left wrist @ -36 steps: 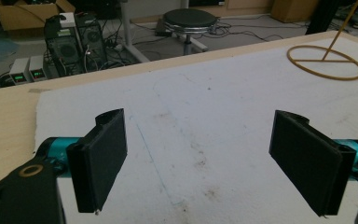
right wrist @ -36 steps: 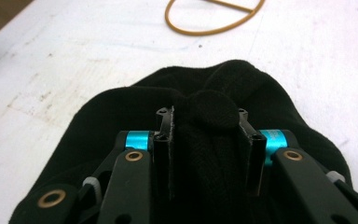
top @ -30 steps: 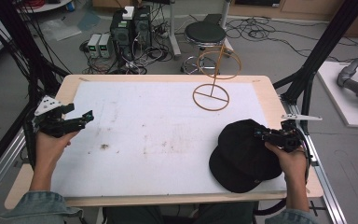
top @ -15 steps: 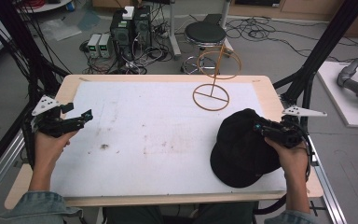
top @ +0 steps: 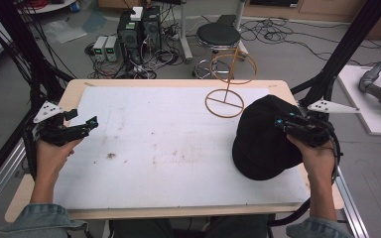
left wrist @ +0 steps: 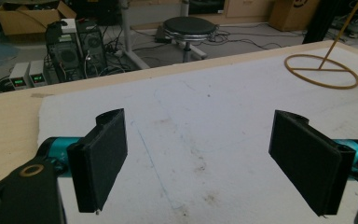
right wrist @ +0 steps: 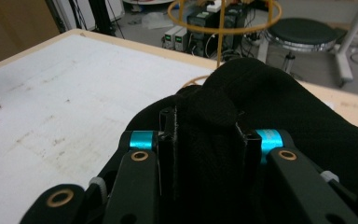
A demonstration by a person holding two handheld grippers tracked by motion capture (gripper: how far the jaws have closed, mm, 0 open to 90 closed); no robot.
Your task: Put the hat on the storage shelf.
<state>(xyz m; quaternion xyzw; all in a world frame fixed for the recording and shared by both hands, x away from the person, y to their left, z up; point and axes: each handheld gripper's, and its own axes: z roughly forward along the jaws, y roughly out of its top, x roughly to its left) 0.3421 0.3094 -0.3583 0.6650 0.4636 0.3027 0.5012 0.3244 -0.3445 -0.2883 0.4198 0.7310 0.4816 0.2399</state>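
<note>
The right gripper point(top: 282, 120) is clamped on a black cap point(top: 263, 141), tilting it up off the table point(top: 154, 139). The right gripper view shows cap fabric bunched between its jaws. The left gripper point(left wrist: 200, 158) is held level, jaws wide apart.

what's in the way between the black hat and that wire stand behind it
Nothing visible. The right gripper is shut on the black hat, and the wire stand sits just beyond it on the table with bare surface between.

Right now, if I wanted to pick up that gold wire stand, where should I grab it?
Probably by the thin upright rod of the gold wire stand, coming from the near side, the left gripper's side. The flat base ring lies against the table with nothing to pinch, while the rod rises free between the rings. The black cap crowds the right.
</note>
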